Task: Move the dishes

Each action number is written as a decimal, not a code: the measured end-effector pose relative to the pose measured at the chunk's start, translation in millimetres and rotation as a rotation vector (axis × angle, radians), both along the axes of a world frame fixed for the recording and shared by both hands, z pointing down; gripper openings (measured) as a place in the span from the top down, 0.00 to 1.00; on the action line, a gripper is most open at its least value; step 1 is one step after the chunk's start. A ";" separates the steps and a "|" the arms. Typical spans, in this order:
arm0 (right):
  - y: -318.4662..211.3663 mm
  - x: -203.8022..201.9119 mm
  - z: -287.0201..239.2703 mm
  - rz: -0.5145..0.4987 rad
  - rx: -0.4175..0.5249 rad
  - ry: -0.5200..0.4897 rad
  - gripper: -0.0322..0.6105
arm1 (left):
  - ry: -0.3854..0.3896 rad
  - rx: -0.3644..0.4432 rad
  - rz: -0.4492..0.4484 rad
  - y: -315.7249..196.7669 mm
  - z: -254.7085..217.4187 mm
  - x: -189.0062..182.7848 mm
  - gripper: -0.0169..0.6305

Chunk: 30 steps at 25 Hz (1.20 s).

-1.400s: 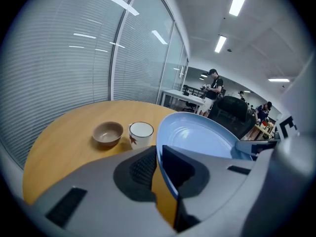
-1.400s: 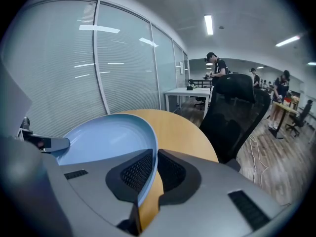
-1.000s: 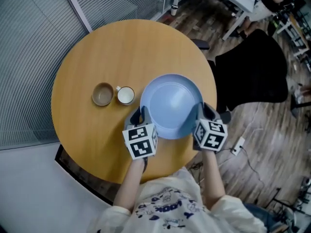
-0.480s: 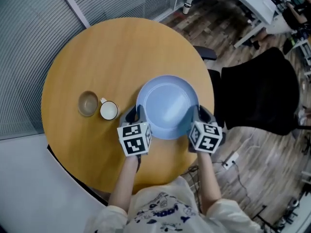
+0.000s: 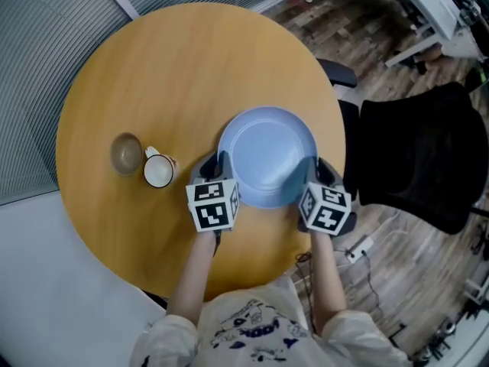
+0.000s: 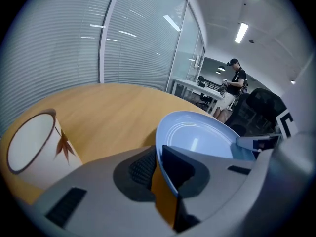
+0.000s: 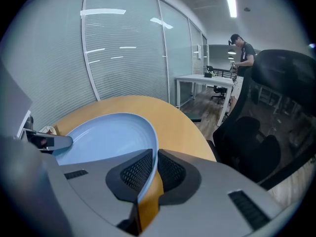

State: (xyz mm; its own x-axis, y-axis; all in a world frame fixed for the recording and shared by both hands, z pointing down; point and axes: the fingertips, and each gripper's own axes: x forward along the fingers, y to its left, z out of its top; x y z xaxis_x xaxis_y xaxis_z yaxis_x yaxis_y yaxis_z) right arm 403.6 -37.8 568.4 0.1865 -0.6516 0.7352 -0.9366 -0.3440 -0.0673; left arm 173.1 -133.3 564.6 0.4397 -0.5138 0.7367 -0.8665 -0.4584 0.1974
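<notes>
A large light-blue plate [image 5: 267,155] is held over the round wooden table [image 5: 153,75], clamped at both sides. My left gripper [image 5: 223,176] is shut on the plate's left rim [image 6: 159,154]. On the opposite side my right gripper [image 5: 315,178] is shut on the plate's right rim [image 7: 150,169]. To the left on the table stand a white mug [image 5: 158,171] with a leaf print [image 6: 29,144] and a small brown bowl [image 5: 126,153].
A black office chair [image 5: 416,155] stands right of the table over wooden flooring. Glass walls with blinds [image 6: 74,38] lie beyond the table. A person [image 7: 242,51] stands far back by white desks [image 7: 207,80].
The view has shifted: the table, mug and bowl sit further left and higher in the frame. Both grippers still hold the plate by its rims, in about the same place over the table.
</notes>
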 end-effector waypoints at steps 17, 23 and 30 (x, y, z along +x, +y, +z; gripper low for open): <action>-9.6 5.3 -8.9 -0.039 0.035 0.061 0.67 | -0.049 0.040 0.008 1.0 6.1 -0.4 0.91; -45.8 -46.5 -65.9 -0.180 0.163 0.070 0.64 | 0.000 0.121 -0.001 -0.4 -37.7 -10.0 0.90; -73.3 -158.9 -113.8 -0.410 0.290 0.026 0.61 | 0.130 0.284 -0.093 -0.8 -125.0 -62.8 0.90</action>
